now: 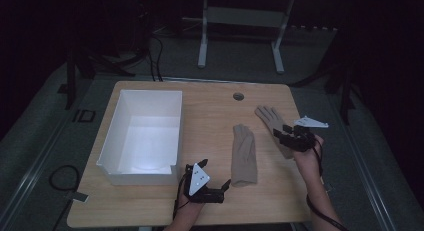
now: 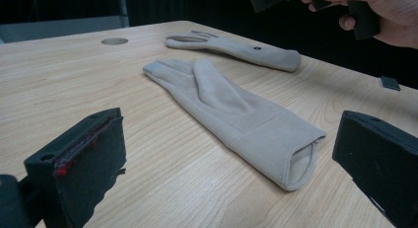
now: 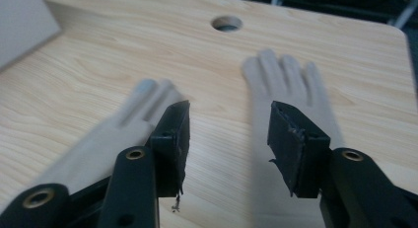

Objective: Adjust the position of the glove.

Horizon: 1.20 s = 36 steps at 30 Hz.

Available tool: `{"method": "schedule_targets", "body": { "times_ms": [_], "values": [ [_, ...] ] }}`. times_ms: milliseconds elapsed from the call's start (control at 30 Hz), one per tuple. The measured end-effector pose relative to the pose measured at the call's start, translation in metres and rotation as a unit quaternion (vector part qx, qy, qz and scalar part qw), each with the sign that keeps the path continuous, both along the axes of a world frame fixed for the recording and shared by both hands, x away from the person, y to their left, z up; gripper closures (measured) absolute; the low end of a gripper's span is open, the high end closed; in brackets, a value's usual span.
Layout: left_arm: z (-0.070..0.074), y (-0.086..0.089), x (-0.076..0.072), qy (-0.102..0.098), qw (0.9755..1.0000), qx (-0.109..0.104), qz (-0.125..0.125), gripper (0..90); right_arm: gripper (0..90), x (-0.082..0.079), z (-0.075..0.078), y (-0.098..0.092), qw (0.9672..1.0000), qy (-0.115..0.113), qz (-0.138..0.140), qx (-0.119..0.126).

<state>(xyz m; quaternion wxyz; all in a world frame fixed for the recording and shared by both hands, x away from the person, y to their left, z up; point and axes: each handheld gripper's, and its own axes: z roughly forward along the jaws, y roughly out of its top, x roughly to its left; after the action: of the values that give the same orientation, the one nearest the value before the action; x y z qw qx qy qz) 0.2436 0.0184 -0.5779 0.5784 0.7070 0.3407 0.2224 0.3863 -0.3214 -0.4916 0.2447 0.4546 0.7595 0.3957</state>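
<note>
Two beige gloves lie flat on the wooden table [image 1: 150, 206]. The middle glove [image 1: 244, 153] [image 2: 236, 114] [image 3: 113, 129] has its cuff toward the front edge. The right glove [image 1: 268, 119] [image 2: 246, 50] [image 3: 281, 80] lies with its fingers spread. My left gripper [image 1: 216, 175] [image 2: 226, 134] rests low near the front edge. Its jaws are open wide and aimed at the middle glove's cuff without touching it. My right gripper [image 1: 283, 134] [image 3: 229, 119] hovers above the right glove's cuff end, open with nothing between its jaws.
An empty white box [image 1: 111, 126] [image 3: 24, 25] stands on the left half of the table. A round cable hole [image 1: 238, 96] [image 2: 114, 41] [image 3: 226, 23] sits near the far edge. The right hand [image 2: 389, 20] shows at the top right of the left gripper view.
</note>
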Motion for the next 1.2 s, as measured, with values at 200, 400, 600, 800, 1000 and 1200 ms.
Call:
{"method": "schedule_targets", "body": {
  "times_ms": [200,400,600,800,1000,1200],
  "values": [
    [0.0,0.0,0.0,0.0,1.0,0.0,0.0,0.1,56.5,0.014,-0.001,-0.027,0.9995,0.022,-0.019,0.008],
    [0.0,0.0,0.0,0.001,1.0,0.0,0.0,0.2,52.7,0.03,-0.005,-0.044,0.9992,0.024,-0.03,-0.01],
    [0.0,0.0,0.0,0.0,1.0,0.0,0.001,0.2,52.2,0.047,-0.017,-0.053,0.9988,0.032,-0.037,-0.004],
    [0.0,0.0,0.0,0.001,1.0,-0.001,0.002,0.2,54.4,0.06,-0.028,-0.052,0.9984,0.047,-0.031,-0.006],
    [0.0,0.0,0.0,0.0,1.0,-0.002,0.001,0.2,56.4,0.072,-0.043,-0.051,0.9972,0.065,-0.035,-0.006],
    [0.0,0.0,0.0,0.0,1.0,-0.001,0.0,0.2,58.2,0.079,-0.057,-0.049,0.995,0.091,-0.04,-0.01]
  ]
}}
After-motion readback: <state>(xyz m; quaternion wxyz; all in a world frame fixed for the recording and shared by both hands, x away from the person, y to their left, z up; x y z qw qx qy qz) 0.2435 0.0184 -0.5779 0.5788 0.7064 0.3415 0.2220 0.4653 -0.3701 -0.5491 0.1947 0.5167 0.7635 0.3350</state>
